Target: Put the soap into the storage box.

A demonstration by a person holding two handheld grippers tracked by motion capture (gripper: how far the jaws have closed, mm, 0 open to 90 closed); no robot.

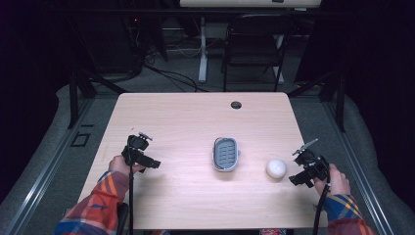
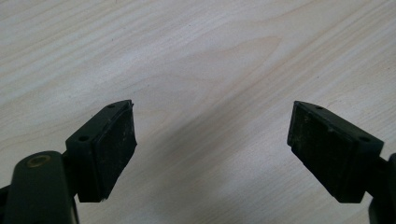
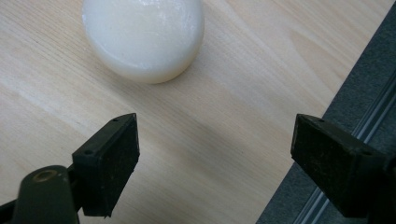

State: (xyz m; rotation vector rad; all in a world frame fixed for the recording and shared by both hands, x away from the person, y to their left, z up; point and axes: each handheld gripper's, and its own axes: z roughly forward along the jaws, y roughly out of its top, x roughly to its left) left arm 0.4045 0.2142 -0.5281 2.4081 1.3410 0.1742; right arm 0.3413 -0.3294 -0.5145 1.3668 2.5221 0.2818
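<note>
One pale wooden table [image 1: 186, 122] fills the middle of a dark room, a folding chair [image 1: 252, 46] and loose floor cables behind it lost in shadow. On it sit a grey slotted dish [image 1: 225, 154], its contents hard to make out, and a white rounded soap [image 1: 276, 168] beside it, cut off in the right gripper view. The left gripper [image 1: 155, 163] and right gripper [image 1: 296, 181] both hang spread wide over bare wood, pinching nothing
</note>
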